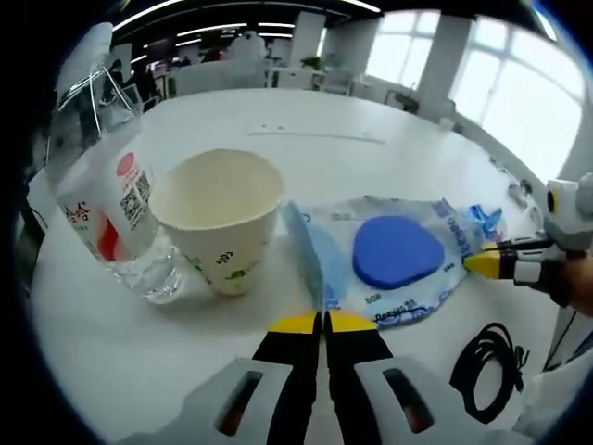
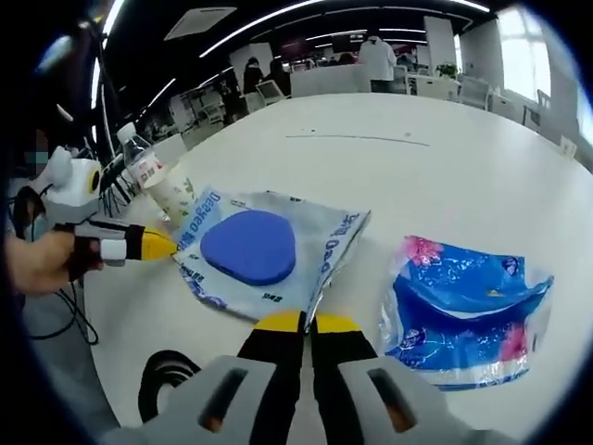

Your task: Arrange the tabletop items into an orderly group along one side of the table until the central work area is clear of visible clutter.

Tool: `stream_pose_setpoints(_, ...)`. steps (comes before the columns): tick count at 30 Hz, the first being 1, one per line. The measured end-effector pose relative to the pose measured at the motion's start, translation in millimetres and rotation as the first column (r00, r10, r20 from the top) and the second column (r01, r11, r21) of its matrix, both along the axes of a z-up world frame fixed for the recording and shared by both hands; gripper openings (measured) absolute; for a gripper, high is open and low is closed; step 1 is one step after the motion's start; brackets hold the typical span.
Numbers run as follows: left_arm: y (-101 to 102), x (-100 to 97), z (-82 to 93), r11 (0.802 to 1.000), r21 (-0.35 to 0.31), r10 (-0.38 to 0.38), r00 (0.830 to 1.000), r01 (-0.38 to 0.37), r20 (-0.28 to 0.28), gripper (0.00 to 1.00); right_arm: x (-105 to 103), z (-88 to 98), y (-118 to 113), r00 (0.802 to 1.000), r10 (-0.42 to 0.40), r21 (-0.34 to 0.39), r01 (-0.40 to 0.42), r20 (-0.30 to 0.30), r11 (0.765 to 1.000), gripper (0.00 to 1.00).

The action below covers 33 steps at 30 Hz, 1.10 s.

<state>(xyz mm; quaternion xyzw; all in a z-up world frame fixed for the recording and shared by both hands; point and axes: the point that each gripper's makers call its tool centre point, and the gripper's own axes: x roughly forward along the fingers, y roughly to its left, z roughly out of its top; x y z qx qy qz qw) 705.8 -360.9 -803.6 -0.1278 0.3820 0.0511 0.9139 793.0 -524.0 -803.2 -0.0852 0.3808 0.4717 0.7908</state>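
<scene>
Flat clear plastic packet with blue round pad inside lies on white table, beside paper cup and water bottle.

We judge packet light, floppy, slippery; edges best hold.

Left gripper jaws pressed onto near edge.

Right gripper jaws likewise pinch opposite edge.

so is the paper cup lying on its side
No, the paper cup stands upright on the white table, open mouth up, beside the clear water bottle.
</scene>
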Motion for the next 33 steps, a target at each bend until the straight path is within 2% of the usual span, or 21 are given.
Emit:
stream_pose_setpoints(13,-2.3,-1.4,-2.2,1.0,-0.015,0.018,1.0,-0.018,-0.016,0.0,1.9,-1.3,-1.0,0.999,-0.014,-0.013,0.014,-0.033,1.0,0.0)
stream_pose_setpoints(17,-1.9,-2.6,-2.1,0.998,-0.039,0.057,0.998,-0.058,-0.008,0.0,0.8,-2.3,-0.8,1.0,-0.007,-0.017,0.007,-0.029,1.0,0.01)
stream_pose_setpoints(20,-3.1,-2.7,0.0,0.997,-0.038,0.067,0.998,-0.066,0.003,0.04,0.9,-1.3,-1.0,1.0,-0.004,-0.013,0.003,-0.017,1.0,0.06)
stream_pose_setpoints(23,-7.5,-1.8,4.2,0.998,-0.027,0.05,0.999,-0.05,0.017,0.11,-1.0,7.4,1.0,1.0,0.003,0.028,-0.003,-0.009,1.0,0.11)
stream_pose_setpoints(26,-9.0,-0.5,8.9,0.999,-0.018,0.045,0.999,-0.045,0.028,0.17,0.9,8.4,-1.3,0.999,0.018,0.014,-0.019,0.034,1.0,0.14)
stream_pose_setpoints(29,-11.5,-0.9,14.5,0.999,-0.019,0.05,0.998,-0.049,0.035,0.18,-0.2,10.8,-3.0,1.0,0.01,0.035,-0.011,0.02,0.999,0.17)
stream_pose_setpoints(33,-12.2,-0.7,20.5,0.998,-0.03,0.052,0.997,-0.05,0.064,0.18,-0.2,15.5,-9.2,1.0,-0.005,0.043,0.004,0.031,0.999,0.21)
